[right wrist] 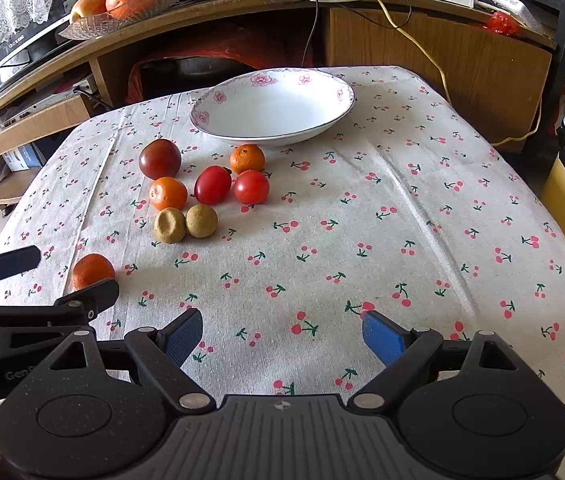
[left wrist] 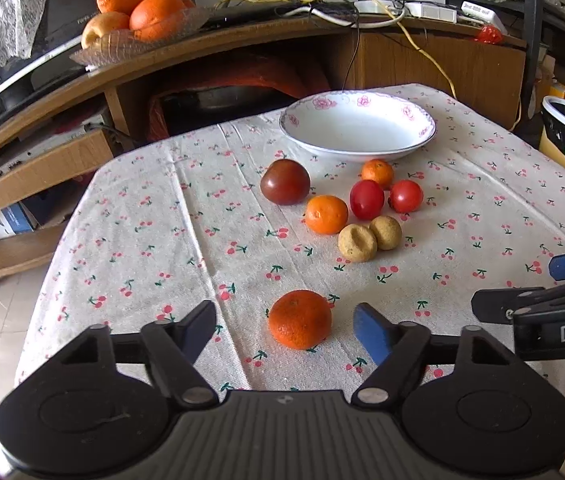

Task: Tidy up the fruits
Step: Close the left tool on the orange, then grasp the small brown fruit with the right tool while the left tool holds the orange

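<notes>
My left gripper [left wrist: 286, 330] straddles the nearest tangerine [left wrist: 299, 319], jaws apart, pads clear of it | my right gripper [right wrist: 282, 338] jaws wide over bare cherry-print cloth [right wrist: 402, 200] | farther: two tan fruits [left wrist: 368, 238], tangerines, red tomatoes [left wrist: 386, 198], dark tomato [left wrist: 285, 181] clustered | farthest: white bowl [left wrist: 356, 126], nothing in it.

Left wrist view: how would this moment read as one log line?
left gripper: open around lone orange, not gripping | right gripper: open, nothing between | bowl: no fruit
</notes>
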`<state>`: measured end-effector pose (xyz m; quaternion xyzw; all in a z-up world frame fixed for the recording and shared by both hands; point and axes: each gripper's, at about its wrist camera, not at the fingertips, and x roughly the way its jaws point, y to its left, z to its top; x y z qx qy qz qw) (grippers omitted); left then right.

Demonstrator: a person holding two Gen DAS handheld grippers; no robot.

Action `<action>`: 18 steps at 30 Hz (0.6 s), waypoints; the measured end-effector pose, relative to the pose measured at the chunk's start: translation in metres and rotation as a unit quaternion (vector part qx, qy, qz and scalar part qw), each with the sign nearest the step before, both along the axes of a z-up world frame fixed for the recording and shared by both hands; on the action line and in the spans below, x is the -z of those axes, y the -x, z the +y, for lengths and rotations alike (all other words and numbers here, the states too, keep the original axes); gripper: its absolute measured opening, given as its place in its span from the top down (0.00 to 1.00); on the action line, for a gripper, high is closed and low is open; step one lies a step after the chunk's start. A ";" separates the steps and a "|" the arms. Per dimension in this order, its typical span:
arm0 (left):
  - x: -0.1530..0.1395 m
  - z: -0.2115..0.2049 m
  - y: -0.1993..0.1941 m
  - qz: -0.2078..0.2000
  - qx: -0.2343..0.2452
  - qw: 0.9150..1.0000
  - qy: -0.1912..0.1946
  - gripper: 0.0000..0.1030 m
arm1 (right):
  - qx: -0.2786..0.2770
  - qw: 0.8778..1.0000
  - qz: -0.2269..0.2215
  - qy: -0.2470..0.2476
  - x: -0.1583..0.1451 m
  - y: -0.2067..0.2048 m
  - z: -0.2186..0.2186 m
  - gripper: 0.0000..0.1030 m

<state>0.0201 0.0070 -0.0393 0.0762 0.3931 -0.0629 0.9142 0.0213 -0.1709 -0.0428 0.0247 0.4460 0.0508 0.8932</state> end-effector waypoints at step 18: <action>0.004 0.004 -0.013 0.033 0.027 0.999 0.023 0.58 | -0.027 0.999 0.003 -0.029 0.001 -0.018 -0.002 0.34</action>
